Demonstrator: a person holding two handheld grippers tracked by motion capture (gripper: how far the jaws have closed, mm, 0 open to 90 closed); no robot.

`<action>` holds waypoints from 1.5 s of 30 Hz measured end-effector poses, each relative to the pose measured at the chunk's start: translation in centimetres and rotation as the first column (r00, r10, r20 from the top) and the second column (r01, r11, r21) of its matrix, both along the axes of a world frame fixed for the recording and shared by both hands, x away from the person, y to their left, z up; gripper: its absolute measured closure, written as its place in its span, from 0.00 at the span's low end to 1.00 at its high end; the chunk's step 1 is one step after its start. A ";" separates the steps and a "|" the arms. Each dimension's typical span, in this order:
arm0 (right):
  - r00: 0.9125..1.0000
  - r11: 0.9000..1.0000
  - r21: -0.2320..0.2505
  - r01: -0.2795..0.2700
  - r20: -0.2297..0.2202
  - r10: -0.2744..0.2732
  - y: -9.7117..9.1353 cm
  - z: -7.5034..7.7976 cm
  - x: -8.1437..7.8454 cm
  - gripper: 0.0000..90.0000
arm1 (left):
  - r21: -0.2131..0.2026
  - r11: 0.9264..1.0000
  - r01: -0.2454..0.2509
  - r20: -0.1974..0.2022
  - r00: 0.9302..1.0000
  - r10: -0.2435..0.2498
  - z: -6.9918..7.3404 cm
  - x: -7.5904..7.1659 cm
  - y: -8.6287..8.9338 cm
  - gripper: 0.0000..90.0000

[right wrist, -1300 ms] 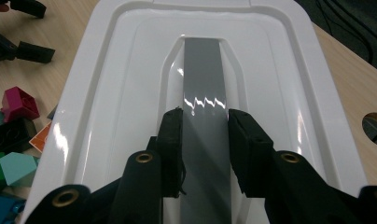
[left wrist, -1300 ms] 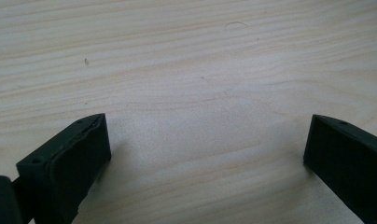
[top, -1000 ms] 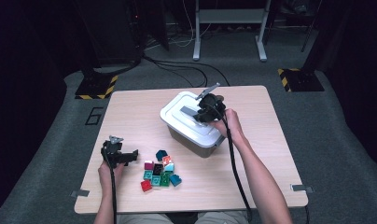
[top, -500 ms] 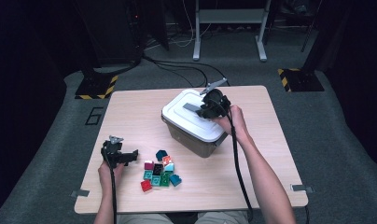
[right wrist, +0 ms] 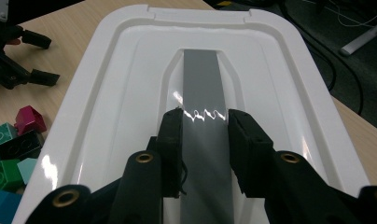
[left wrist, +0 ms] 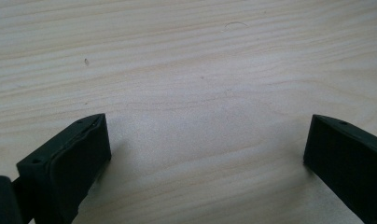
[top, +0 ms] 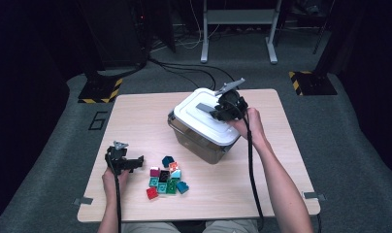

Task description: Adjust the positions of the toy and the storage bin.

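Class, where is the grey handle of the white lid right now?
In the right gripper view, the grey handle runs down the middle of the white lid, clamped between the right gripper jaws.

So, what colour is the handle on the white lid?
Grey; the handle shows best in the right gripper view, on the white lid.

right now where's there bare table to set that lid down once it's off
Widest bare patch: the far-left of the table, between the box and the left edge. A strip at the right edge, beyond the right gripper clamped on the lid's grey handle, is narrower. Crowded: the near middle, with the bricks beside the open left gripper.
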State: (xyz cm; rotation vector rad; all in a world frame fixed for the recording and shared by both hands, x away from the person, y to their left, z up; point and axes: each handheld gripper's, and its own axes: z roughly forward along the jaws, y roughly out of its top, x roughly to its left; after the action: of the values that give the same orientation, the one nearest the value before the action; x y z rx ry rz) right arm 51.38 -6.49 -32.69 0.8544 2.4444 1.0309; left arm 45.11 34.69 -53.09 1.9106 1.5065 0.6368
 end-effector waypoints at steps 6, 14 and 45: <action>1.000 1.000 0.017 0.022 0.014 -0.022 -1.3 0.7 -0.3 0.74 | 0.000 1.000 0.000 0.000 1.000 0.000 0.0 0.0 0.0 0.00; 0.998 0.999 0.022 0.049 0.034 -0.050 -3.4 1.3 -0.6 0.74 | 0.000 1.000 0.000 0.000 1.000 0.000 0.0 0.0 0.0 0.00; 0.971 0.968 0.082 0.235 0.031 -0.238 -11.6 1.4 -1.5 0.74 | -0.001 1.000 -0.001 -0.001 1.000 0.001 0.0 0.0 0.0 0.00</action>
State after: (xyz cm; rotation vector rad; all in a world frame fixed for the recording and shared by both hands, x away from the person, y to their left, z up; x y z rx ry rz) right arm 49.90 -18.10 -31.24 1.1084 2.2143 1.0484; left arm 45.09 34.67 -53.08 1.9099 1.5084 0.6355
